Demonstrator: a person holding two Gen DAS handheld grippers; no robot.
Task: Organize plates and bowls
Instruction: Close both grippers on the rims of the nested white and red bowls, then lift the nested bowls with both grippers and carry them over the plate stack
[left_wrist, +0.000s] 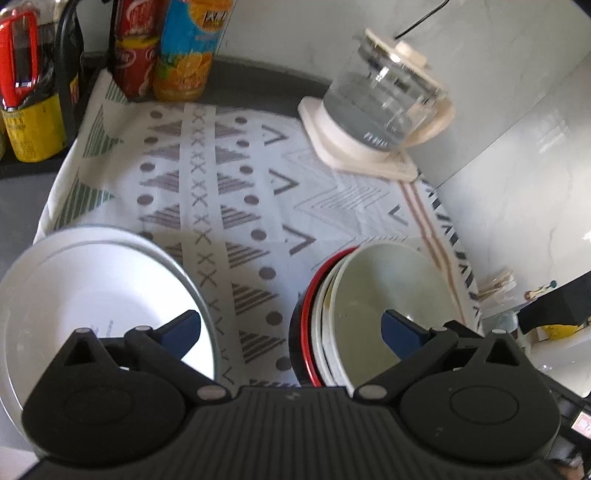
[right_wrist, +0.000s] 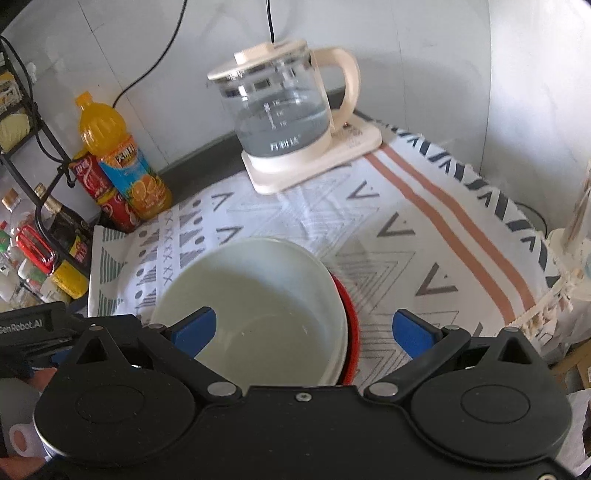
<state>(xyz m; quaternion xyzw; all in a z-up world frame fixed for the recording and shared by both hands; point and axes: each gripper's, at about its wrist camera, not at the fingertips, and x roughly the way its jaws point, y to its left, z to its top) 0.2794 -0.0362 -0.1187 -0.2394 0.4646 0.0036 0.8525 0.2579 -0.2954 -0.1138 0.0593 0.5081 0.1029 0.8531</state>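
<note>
On the patterned cloth, white plate, pale bowl over red-rimmed stack, both grippers spread wide, empty.

A dark grey worktop runs along the pale wall, and most of it is covered by a white cloth printed with grey triangles, dots, crosses and two salmon stripes. At the back, the cream base of a glass kettle rests partly on the cloth. In the far left corner stand an orange juice bottle and a red cola bottle. Nearer, a white plate sits on the cloth's left side, well apart from a stack of bowls, cream over red.
</note>
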